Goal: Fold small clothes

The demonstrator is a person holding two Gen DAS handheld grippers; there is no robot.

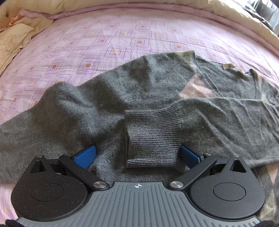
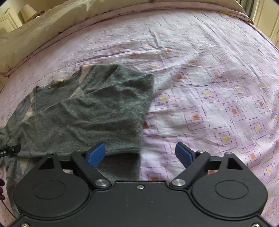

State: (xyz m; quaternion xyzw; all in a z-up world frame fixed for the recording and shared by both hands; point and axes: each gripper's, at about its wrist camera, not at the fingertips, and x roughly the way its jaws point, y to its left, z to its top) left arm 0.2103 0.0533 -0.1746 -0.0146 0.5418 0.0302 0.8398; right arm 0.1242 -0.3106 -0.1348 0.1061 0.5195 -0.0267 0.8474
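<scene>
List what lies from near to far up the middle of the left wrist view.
Left tool, open → ribbed sleeve cuff lying on the grey sweater → pink patterned bedsheet → cream quilt edge at the far side.

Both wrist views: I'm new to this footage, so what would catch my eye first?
A grey sweater sprawls on the pink patterned bedsheet, its ribbed cuff lying between the open left gripper fingers. In the right view the open right gripper hovers at the sweater's edge.
</scene>
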